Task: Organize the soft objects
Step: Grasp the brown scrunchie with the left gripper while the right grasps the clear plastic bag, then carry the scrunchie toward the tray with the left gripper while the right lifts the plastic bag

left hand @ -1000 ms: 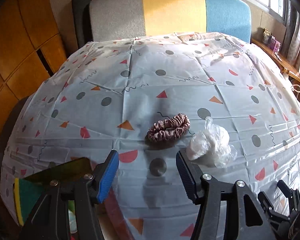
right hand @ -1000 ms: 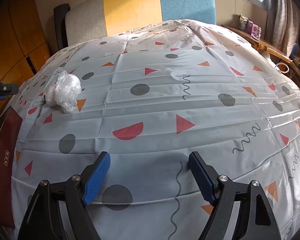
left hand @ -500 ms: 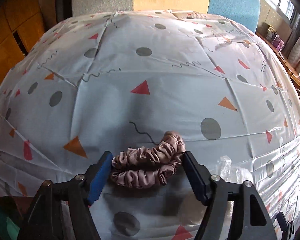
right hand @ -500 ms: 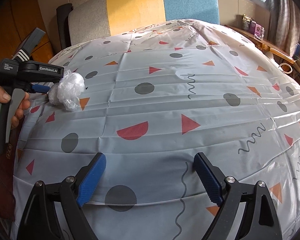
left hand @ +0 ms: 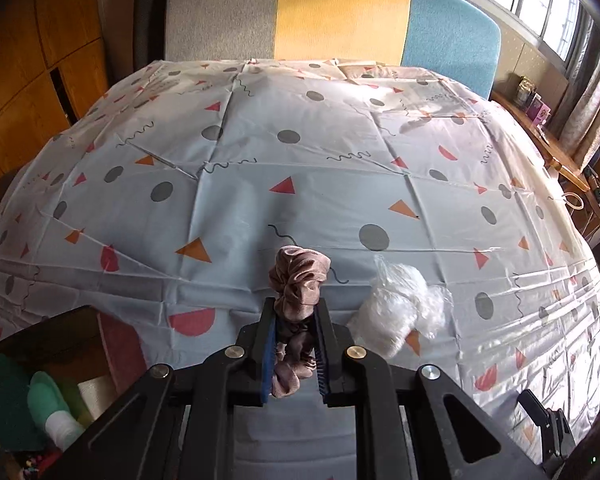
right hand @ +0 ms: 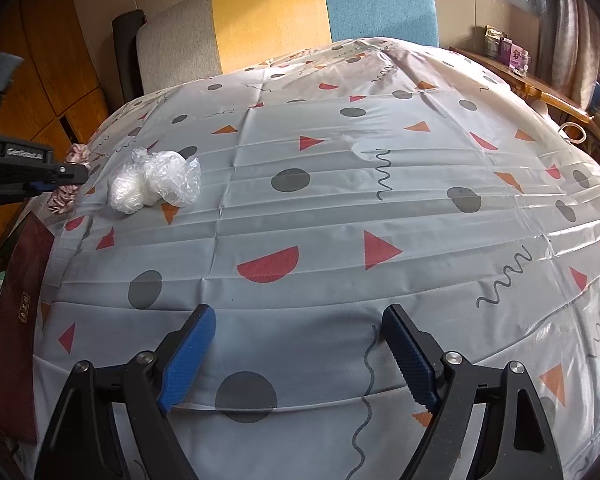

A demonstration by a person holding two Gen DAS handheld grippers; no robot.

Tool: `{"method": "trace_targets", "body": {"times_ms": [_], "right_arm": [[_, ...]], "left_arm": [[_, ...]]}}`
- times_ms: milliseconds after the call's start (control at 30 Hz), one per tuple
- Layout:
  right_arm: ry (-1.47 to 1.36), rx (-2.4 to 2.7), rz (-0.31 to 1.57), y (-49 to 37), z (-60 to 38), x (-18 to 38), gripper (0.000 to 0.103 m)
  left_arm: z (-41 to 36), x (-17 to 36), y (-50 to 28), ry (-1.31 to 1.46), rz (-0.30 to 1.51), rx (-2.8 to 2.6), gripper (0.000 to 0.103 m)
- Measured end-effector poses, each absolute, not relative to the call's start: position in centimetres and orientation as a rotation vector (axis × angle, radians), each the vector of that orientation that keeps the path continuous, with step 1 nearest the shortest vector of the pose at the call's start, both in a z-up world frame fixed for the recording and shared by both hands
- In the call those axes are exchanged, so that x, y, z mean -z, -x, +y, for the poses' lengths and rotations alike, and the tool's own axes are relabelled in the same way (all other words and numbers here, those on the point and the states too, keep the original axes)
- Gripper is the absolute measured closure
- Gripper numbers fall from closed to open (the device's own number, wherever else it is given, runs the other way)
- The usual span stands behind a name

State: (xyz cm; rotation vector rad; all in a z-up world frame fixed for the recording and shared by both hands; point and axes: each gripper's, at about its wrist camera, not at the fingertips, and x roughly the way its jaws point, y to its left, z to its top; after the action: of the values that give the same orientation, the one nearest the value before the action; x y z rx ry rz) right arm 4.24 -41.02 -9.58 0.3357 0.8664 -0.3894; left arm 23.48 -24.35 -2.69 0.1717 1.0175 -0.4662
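Now the pink scrunchie (left hand: 299,280) is clenched between the left gripper (left hand: 296,344) pads, beside a crumpled plastic bag (left hand: 400,308); the right gripper (right hand: 300,356) is held released over the tablecloth (right hand: 340,220)

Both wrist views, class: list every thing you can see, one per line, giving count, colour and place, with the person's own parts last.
scrunchie: one, dusty pink, pinched in the left gripper near the table's front-left edge
crumpled plastic bag: one, clear, on the tablecloth right of the scrunchie
tablecloth: one, pale grey with red, orange and grey shapes, covering the table
chair: one, grey, yellow and blue panels, behind the table
maroon box: one, dark red, off the table's left edge
left gripper: one, black with blue pads, shut on the scrunchie
right gripper: one, black with blue pads, open over the near edge
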Motion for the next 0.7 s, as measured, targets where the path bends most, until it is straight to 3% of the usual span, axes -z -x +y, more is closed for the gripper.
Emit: {"method": "trace_targets", "body": {"times_ms": [300, 467, 700], "right_arm": [[-0.465, 0.242, 0.838, -9.5, -41.1, 7.6, 0.022], [-0.502, 0.213, 0.828, -15.2, -40.6, 6.8, 0.016], [-0.456, 0.199, 0.935, -22.4, -39.0, 8.3, 0.016]], "left_arm": [[-20.6, -3.1, -17.2, -0.114, 0.906, 0.513, 0.088], [-17.8, -5.0, -14.5, -0.12, 0.84, 0.495, 0.088], [-13.8, -5.6, -12.3, -0.112, 0.794, 0.444, 0.088]]}}
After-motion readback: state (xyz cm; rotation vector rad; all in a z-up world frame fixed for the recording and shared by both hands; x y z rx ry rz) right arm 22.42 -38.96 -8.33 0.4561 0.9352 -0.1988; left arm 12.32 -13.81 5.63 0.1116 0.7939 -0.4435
